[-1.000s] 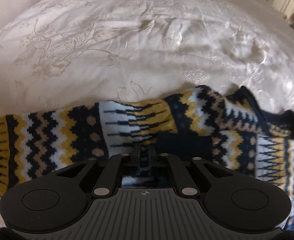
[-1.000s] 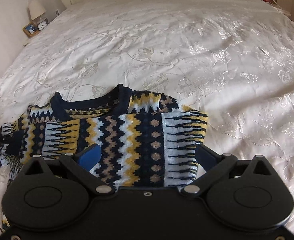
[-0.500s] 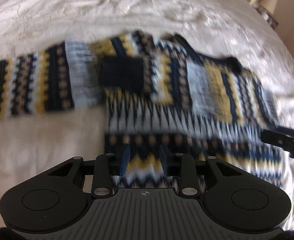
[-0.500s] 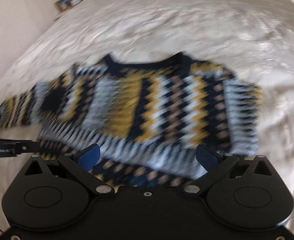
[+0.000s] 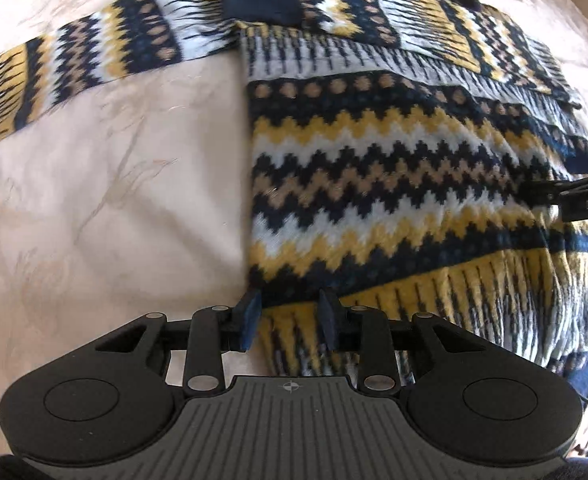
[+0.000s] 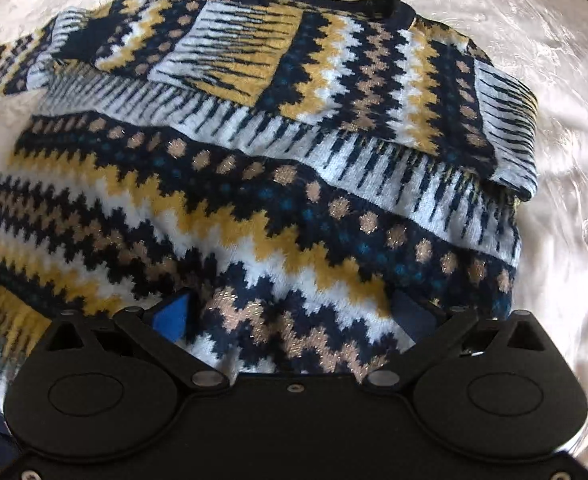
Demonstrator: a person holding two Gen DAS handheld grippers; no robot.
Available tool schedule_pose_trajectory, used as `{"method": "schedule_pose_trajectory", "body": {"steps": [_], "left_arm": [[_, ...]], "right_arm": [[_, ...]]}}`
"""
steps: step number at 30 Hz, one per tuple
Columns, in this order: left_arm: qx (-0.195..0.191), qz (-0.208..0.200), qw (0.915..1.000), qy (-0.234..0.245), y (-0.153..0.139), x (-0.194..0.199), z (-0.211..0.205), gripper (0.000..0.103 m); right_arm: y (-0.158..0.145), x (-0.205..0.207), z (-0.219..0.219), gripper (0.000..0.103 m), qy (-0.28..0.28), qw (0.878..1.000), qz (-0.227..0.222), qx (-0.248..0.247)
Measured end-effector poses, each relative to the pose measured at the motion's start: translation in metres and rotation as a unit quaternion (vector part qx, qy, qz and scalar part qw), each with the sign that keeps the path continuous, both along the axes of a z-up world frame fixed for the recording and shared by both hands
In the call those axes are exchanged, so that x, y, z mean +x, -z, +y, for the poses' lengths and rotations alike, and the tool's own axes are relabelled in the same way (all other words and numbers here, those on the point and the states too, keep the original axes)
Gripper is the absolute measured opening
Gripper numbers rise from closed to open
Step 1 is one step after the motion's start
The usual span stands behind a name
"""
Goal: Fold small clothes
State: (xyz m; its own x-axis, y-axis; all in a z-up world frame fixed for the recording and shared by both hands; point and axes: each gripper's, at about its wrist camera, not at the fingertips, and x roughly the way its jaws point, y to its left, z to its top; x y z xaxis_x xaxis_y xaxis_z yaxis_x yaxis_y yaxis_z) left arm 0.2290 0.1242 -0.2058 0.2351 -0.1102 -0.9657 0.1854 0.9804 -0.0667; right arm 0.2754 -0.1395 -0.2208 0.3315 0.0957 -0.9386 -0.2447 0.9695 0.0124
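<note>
One navy, mustard and white zigzag-knit sweater [image 6: 277,184] is lying on the cream embroidered bedspread [image 5: 105,208], one sleeve already crossing its chest.

Both grippers are hanging over the sweater's hem: the left gripper [image 5: 289,316] is standing narrowly parted, straddling the hem's left corner without pinching it; the right gripper [image 6: 294,316] is gaping wide above the knit, empty. Judging by this, each claw should be pinching both hem layers squarely before lifting toward the collar.
</note>
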Motion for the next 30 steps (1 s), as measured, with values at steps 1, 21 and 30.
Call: {"method": "schedule_pose_trajectory", "body": {"steps": [1, 21, 30], "left_arm": [[-0.012, -0.005, 0.9998, -0.014, -0.005, -0.001, 0.006, 0.031], [0.035, -0.158, 0.962, -0.22, -0.055, 0.048, 0.218, 0.073], [0.126, -0.183, 0.9672, -0.122, -0.056, 0.075, 0.244, 0.073]], "right_arm": [[-0.005, -0.001, -0.001, 0.102, 0.002, 1.0, -0.004, 0.014], [-0.089, -0.031, 0.069, 0.102, 0.013, 0.993, -0.065, 0.102], [-0.095, -0.012, 0.118, 0.102, 0.006, 0.993, -0.063, 0.104]]}}
